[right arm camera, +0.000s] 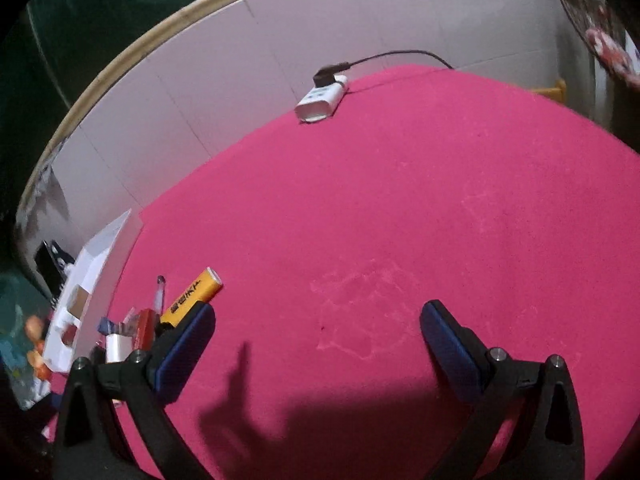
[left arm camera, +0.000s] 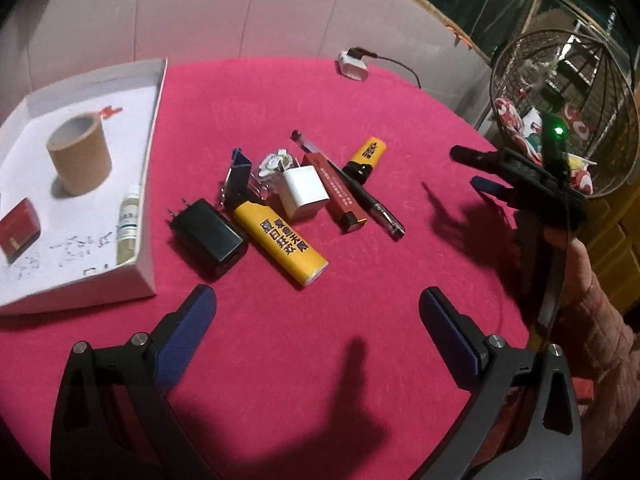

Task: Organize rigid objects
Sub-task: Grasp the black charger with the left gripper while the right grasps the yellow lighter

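So at this point my left gripper (left arm camera: 316,312) had its jaws spread wide with nothing between them, hovering over bare pink tablecloth (left arm camera: 360,92) on the near side of the pile. The right gripper (right arm camera: 318,320) was spread open and empty too, way off to the right over bare cloth, so the left one was clearly the nearer tool.

The closest thing was the big yellow lighter (left arm camera: 280,246), lying just ahead of the left jaws and a bit left of center. Its long axis ran diagonally, near-right to far-left, so I figured I'd need to twist the wrist to close across its narrow width. The tray was on the left, so the carry looked short.

What bugged me: the black charger (left arm camera: 208,238) sat right against the lighter's left side, and the white plug (left arm camera: 304,192) crowded its far end. Behind those were a blue clip (left arm camera: 238,178), a brown-red stick (left arm camera: 334,192), a black pen (left arm camera: 360,196) and a smaller yellow lighter (left arm camera: 366,158).

The white tray (left arm camera: 150,184) already held a cardboard tube (left arm camera: 80,160), a small bottle (left arm camera: 128,228) and a red box (left arm camera: 18,230). A white dongle (right arm camera: 320,102) with a cable sat at the far edge.
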`<action>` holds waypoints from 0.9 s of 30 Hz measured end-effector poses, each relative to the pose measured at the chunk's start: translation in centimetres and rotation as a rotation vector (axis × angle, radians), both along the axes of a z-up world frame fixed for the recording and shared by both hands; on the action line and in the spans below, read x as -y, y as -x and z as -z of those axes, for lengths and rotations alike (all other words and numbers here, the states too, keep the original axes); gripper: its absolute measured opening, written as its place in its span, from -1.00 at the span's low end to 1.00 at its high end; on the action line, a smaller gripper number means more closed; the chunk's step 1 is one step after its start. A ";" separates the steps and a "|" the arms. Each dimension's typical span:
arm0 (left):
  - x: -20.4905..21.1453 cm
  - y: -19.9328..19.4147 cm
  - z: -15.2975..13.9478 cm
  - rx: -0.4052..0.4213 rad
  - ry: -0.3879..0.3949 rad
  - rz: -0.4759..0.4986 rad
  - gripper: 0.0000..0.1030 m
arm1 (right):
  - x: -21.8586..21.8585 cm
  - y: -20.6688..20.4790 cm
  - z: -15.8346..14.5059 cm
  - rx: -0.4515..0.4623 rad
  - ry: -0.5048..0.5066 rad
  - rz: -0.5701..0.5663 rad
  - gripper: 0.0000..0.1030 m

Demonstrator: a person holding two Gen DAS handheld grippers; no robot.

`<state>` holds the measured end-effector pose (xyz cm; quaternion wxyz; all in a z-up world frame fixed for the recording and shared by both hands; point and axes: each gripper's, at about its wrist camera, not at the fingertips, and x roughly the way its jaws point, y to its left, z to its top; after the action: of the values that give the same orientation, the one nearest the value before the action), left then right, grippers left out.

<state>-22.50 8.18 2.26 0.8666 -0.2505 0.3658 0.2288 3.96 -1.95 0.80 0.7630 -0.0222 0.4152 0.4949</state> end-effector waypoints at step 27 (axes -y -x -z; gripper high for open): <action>-0.2 -11.9 1.9 -0.181 -0.140 0.123 0.99 | 1.9 -1.3 0.2 -0.124 -0.150 0.009 1.00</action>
<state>-10.59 8.37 0.37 0.8577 -0.1451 0.4405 0.2220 5.30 -3.86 0.59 0.7378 0.0674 0.4235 0.5213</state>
